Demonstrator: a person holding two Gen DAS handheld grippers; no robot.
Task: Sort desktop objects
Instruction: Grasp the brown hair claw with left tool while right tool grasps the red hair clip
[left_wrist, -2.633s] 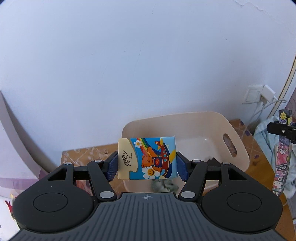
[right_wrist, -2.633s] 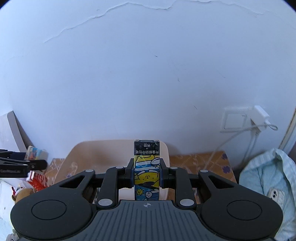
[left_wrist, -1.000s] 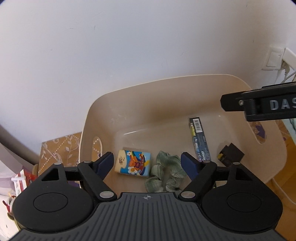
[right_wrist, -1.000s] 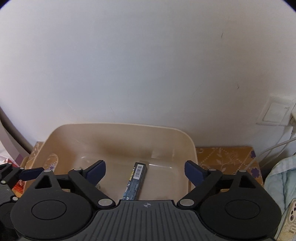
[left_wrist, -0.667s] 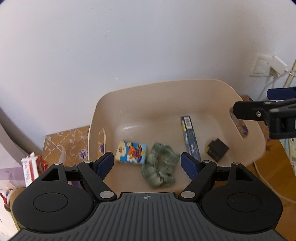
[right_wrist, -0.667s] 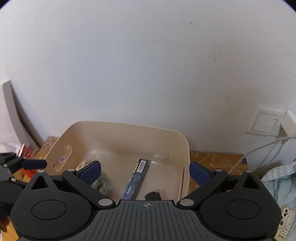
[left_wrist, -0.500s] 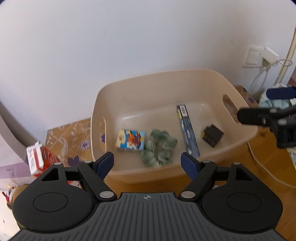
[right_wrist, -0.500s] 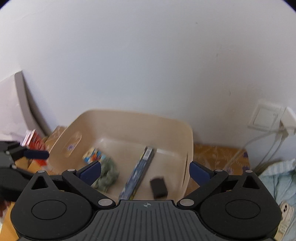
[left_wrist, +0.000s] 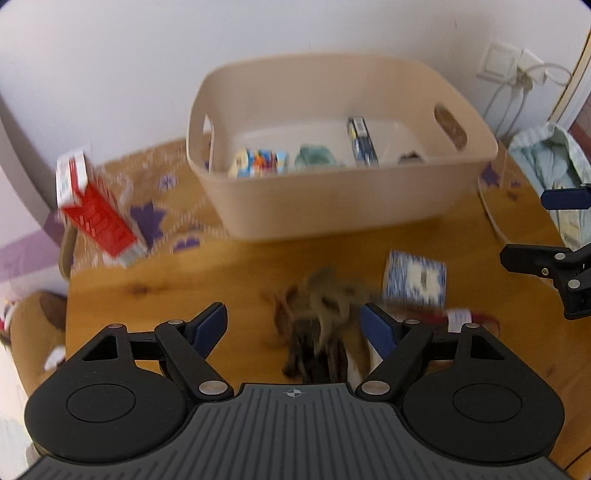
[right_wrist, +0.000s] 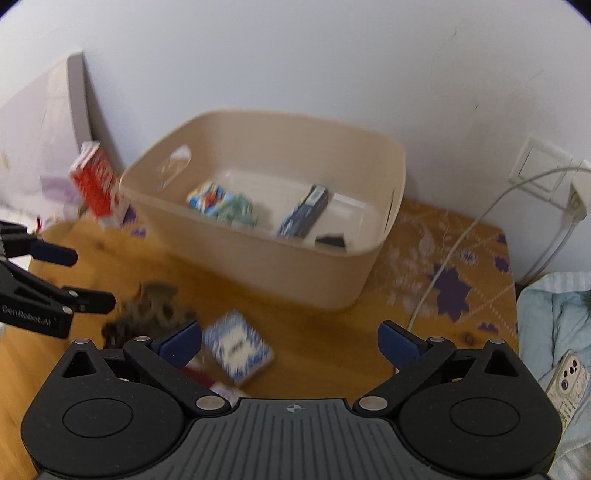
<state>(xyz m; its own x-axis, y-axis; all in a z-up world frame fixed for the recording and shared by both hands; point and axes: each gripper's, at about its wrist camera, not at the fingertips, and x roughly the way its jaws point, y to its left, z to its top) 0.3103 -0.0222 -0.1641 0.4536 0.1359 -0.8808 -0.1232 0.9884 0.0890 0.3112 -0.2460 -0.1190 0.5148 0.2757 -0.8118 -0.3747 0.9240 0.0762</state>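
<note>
A beige basket (left_wrist: 332, 206) (right_wrist: 258, 266) stands at the back of the wooden table. In it lie a colourful tissue pack (left_wrist: 258, 162) (right_wrist: 207, 197), a green scrunchie (left_wrist: 314, 157) (right_wrist: 238, 210), a long dark box (left_wrist: 362, 142) (right_wrist: 304, 216) and a small black item (left_wrist: 410, 158) (right_wrist: 330, 240). On the table lie a brown hair claw (left_wrist: 317, 317) (right_wrist: 147, 310) and a blue-white pack (left_wrist: 415, 277) (right_wrist: 236, 345). My left gripper (left_wrist: 293, 326) is open and empty above the hair claw. My right gripper (right_wrist: 290, 341) is open and empty, near the blue-white pack.
A red and white carton (left_wrist: 96, 214) (right_wrist: 98, 188) stands left of the basket. A white cable (right_wrist: 454, 258) runs from a wall socket (right_wrist: 546, 173) across the table's right side. A light blue cloth (right_wrist: 554, 332) and a phone (right_wrist: 567, 384) lie at the right.
Both grippers let go of their items, the tissue pack and the long box, into the basket, then pulled back and tilted down, so the tabletop with the hair claw and pack came into view.
</note>
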